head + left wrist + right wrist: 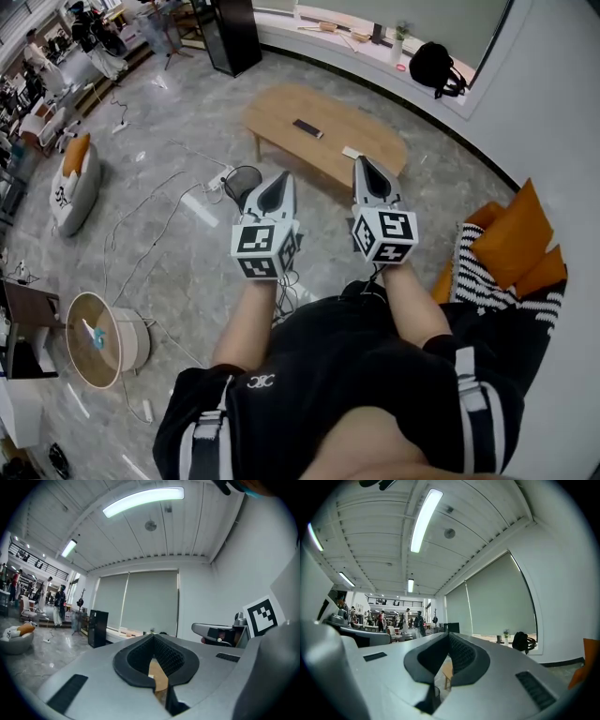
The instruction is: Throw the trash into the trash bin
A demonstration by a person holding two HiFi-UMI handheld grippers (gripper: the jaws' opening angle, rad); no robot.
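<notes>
No words or numbers can be read anywhere. The person's black garment (319,370) carries a small white emblem (261,381) of interlocked curved strokes, too small to read as letters. The cubes (265,248) on the left tool (278,183) and right tool (366,169) bear black-and-white square markers, patterns only. A pale beanbag (75,192) on the floor shows an illegible dark mark.

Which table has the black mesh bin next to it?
The long wooden coffee table ahead: the bin stands off its left end. The round table sits apart, lower left.
</notes>
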